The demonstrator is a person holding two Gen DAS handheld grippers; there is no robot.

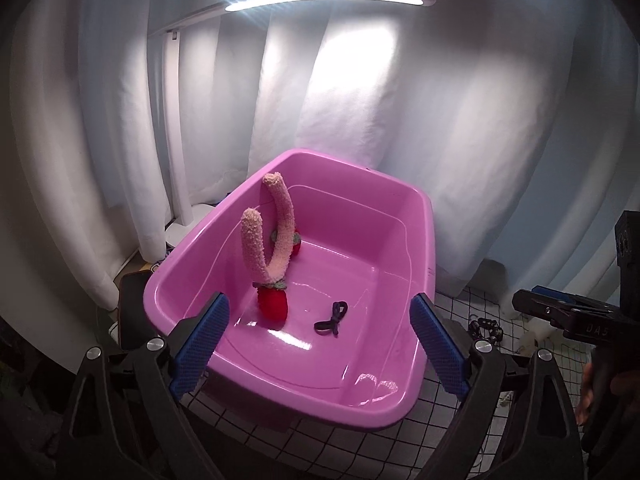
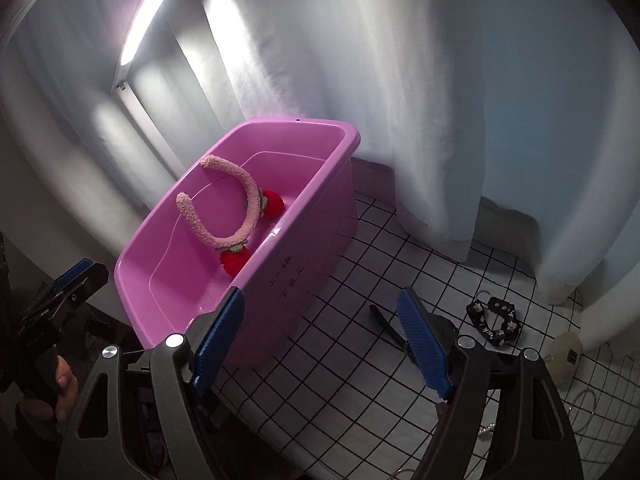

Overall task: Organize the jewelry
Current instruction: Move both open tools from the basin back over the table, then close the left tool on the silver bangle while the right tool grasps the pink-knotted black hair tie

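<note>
Jewelry: hair clip (image 2: pixel 390 330) half-hidden | left claw (image 1: pixel 320 344), right claw (image 2: pixel 320 338) apart, empty

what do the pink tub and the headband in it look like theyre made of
Pink tub: probably moulded plastic, glossy, since the lamp glints off its smooth floor and rim.
Headband: apparently fuzzy plush or terry fabric, matte with a nubbly pile; its red strawberry decorations look like soft yarn or knit.
</note>
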